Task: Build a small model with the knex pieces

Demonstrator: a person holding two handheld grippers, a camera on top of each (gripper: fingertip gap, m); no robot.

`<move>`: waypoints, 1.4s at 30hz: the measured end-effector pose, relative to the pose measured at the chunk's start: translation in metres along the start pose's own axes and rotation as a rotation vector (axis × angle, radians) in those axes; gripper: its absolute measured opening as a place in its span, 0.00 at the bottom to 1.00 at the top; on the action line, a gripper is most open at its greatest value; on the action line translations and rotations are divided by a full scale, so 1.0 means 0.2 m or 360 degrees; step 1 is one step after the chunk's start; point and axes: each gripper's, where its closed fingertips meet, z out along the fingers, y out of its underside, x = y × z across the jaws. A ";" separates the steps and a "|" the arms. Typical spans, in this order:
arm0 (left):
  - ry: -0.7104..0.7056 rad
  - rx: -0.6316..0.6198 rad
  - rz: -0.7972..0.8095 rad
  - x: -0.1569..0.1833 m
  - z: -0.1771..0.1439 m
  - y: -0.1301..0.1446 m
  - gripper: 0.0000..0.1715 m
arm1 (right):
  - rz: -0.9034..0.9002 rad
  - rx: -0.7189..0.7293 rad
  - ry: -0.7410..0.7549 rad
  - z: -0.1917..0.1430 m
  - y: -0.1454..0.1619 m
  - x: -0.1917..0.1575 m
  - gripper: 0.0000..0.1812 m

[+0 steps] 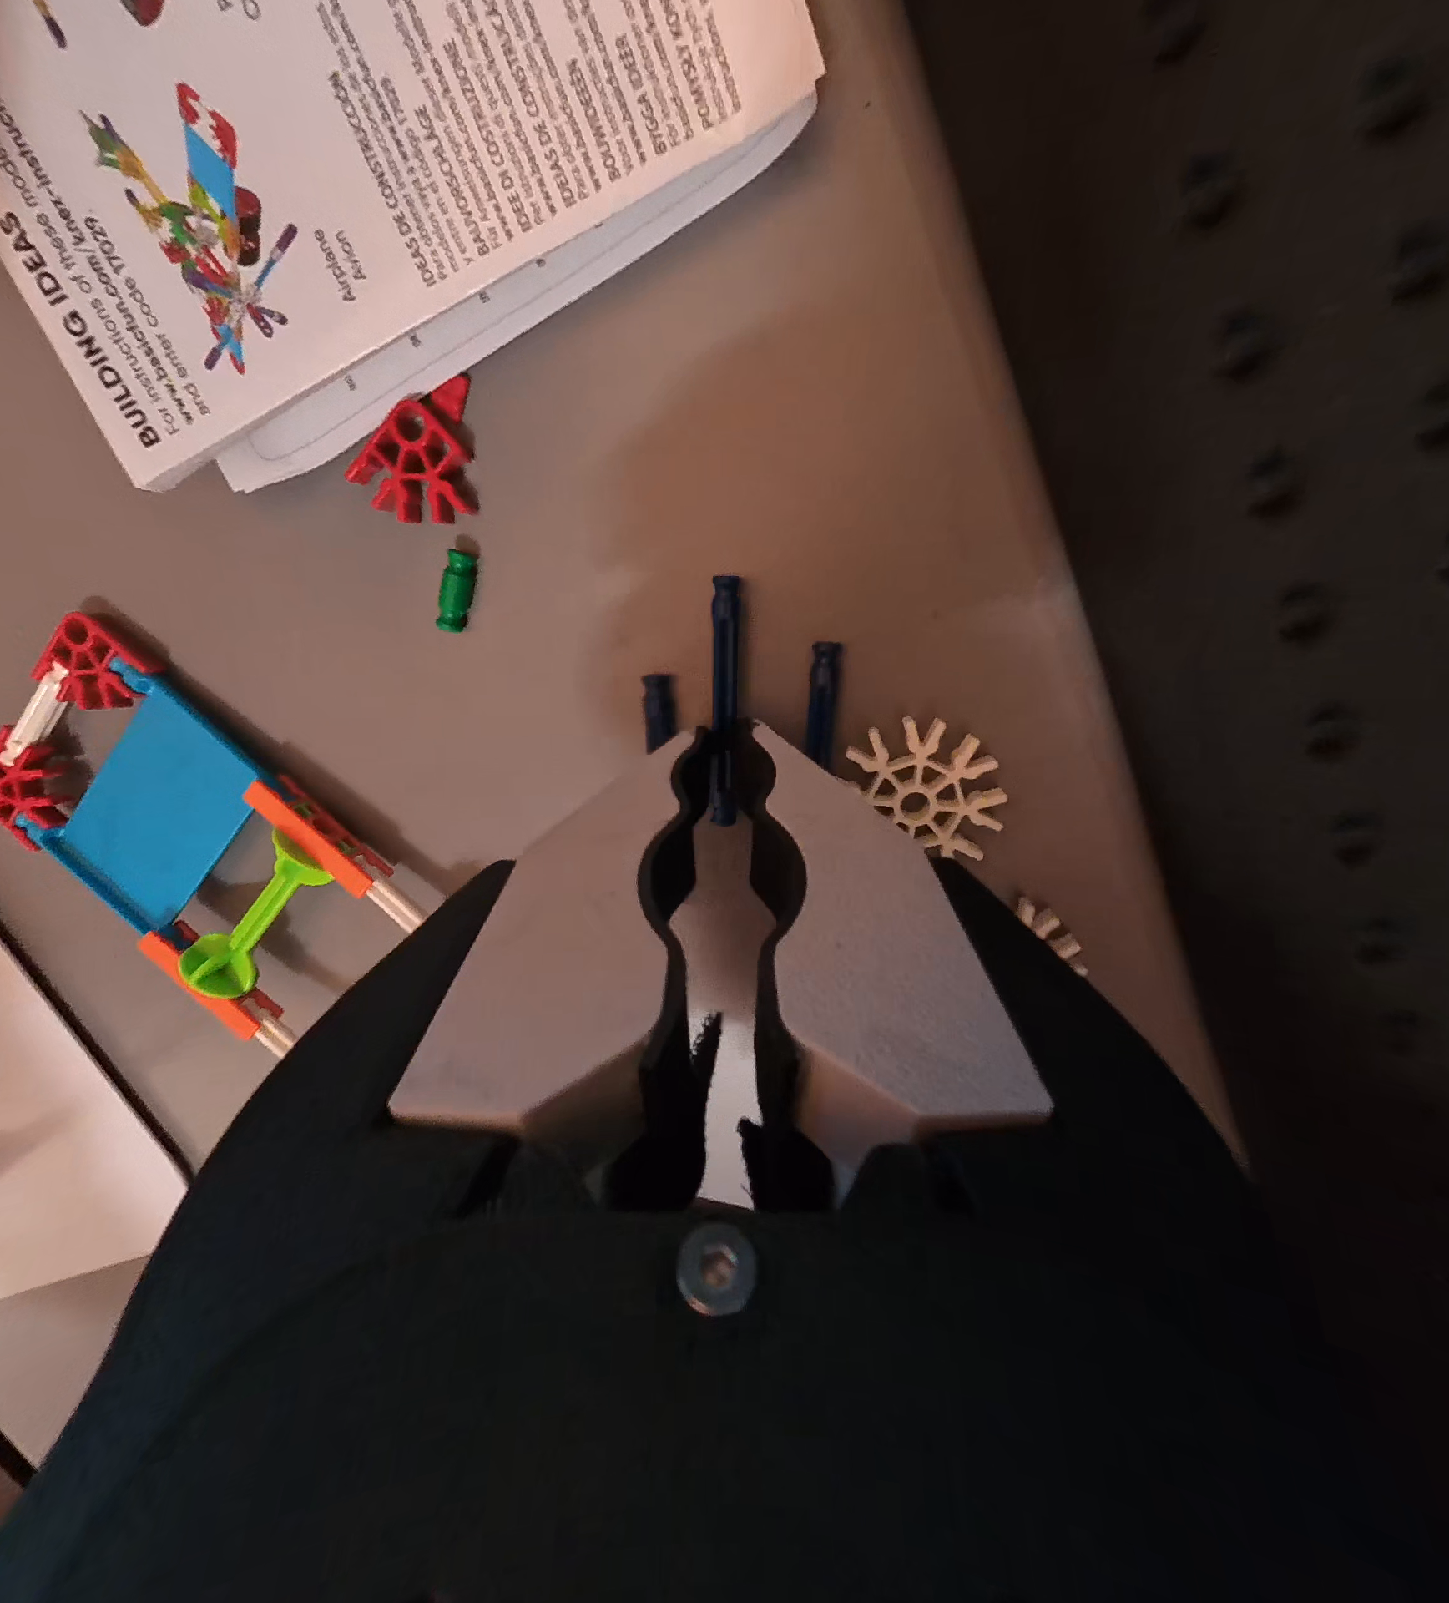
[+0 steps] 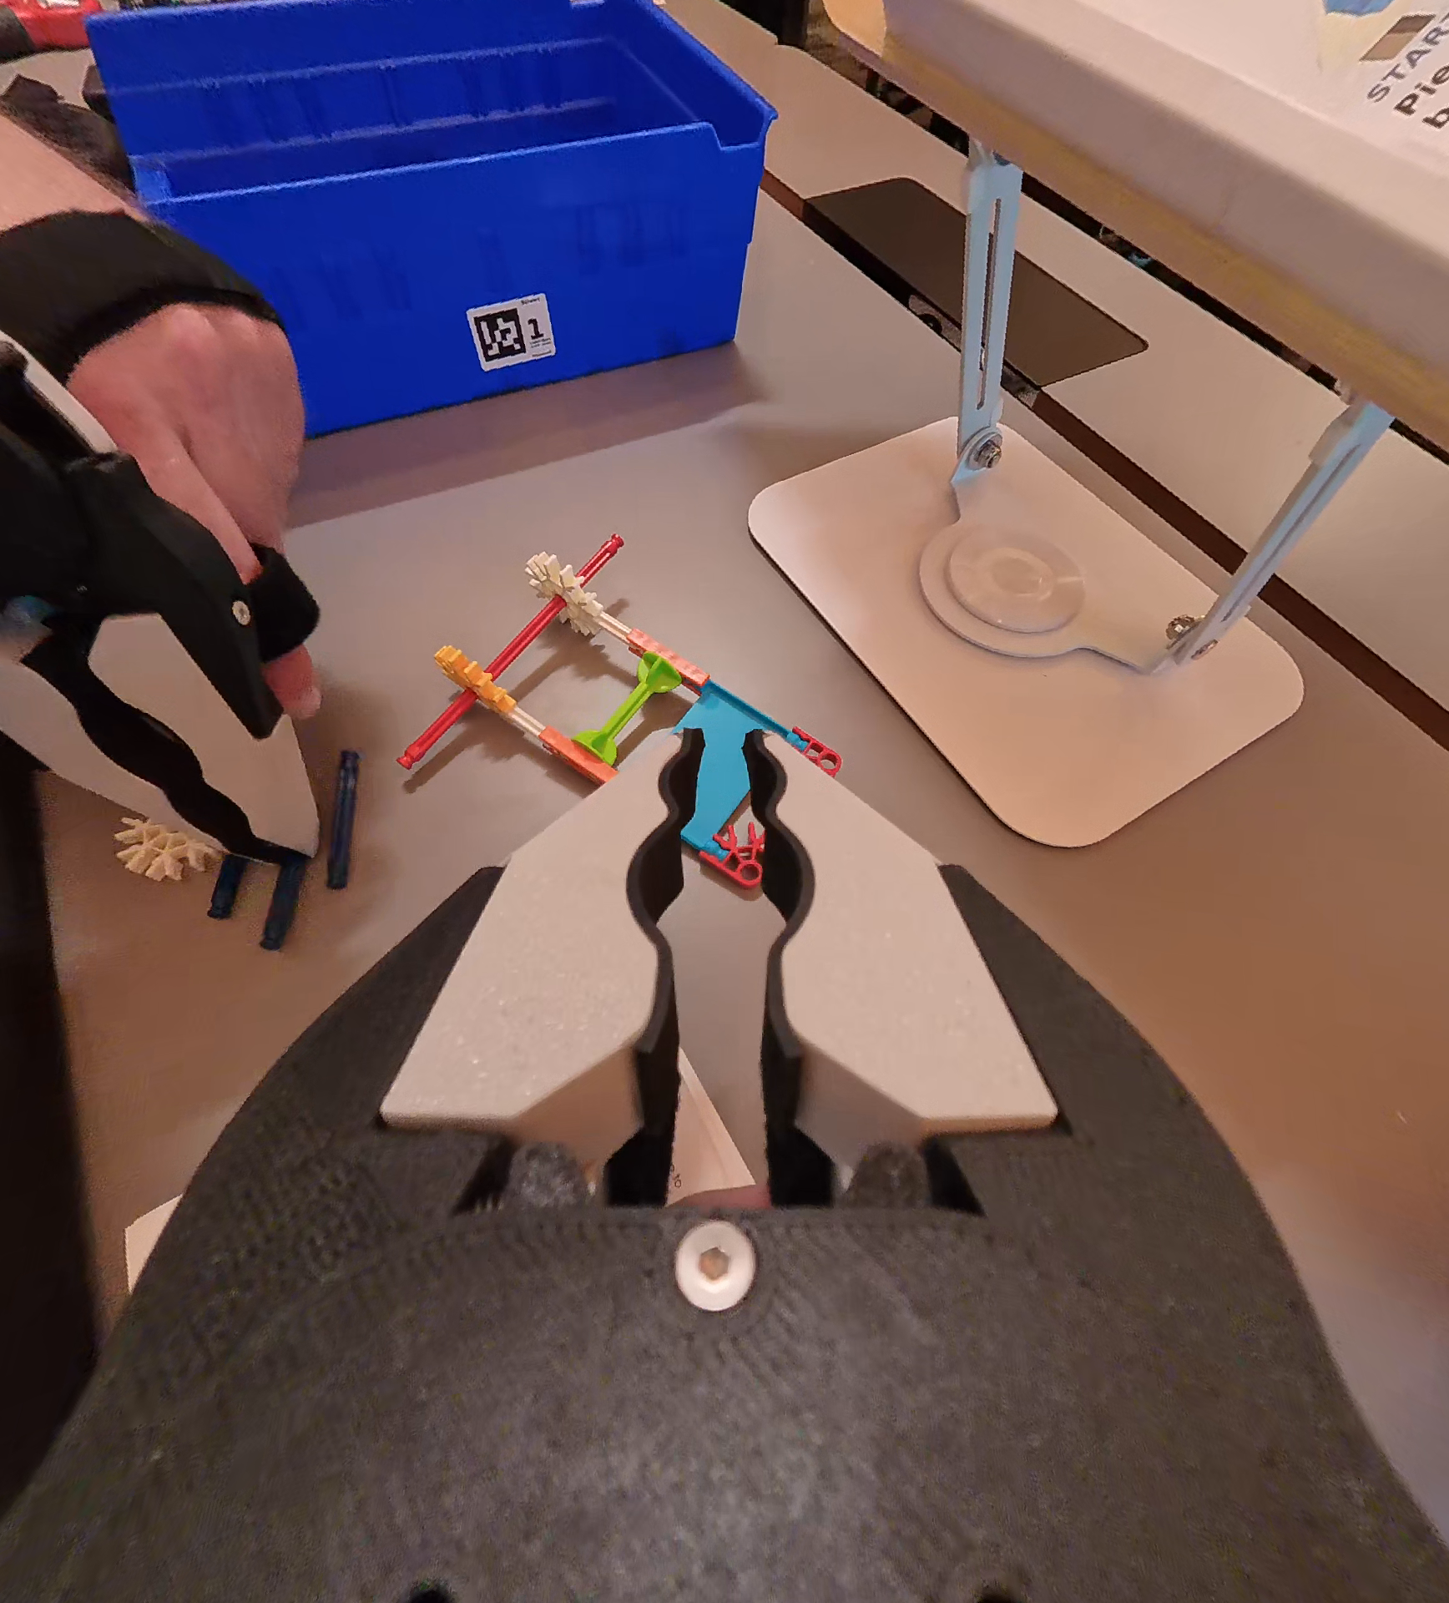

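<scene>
The left gripper [image 1: 723,737] has its fingers pinched on the middle dark blue rod [image 1: 724,659] of three lying side by side on the grey table [image 1: 704,416], with a cream snowflake connector [image 1: 929,788] just beside it near the table's edge. The right gripper [image 2: 721,746] hovers with fingers slightly parted, holding nothing, over the blue panel [image 2: 721,781] of the toy frame [image 2: 617,694]. Bare table lies between the frame, the blue bin [image 2: 443,225] and the white stand base [image 2: 1033,624].
</scene>
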 end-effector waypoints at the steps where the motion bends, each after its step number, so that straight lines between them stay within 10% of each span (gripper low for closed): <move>1: -0.0002 0.0011 0.0002 0.00 0.00 0.00 0.02 | 0.0000 -0.0002 -0.0002 0.00 0.00 0.00 0.05; 16: -0.0213 0.0126 -0.0146 -0.07 -0.25 0.08 0.07 | 0.0008 -0.0025 -0.0008 0.02 0.02 0.00 0.05; 28: -0.0892 -0.0048 -0.0732 -0.27 -1.09 0.82 0.14 | 0.0035 -0.0077 -0.0016 0.05 0.08 0.02 0.05; 36: -0.0667 -0.0410 -0.1068 -0.19 -0.92 1.50 0.19 | 0.0058 -0.0110 -0.0008 0.08 0.12 0.04 0.05; 42: -0.0356 -0.0321 -0.1064 -0.11 -0.75 1.58 0.21 | 0.0077 -0.0151 0.0007 0.10 0.17 0.07 0.05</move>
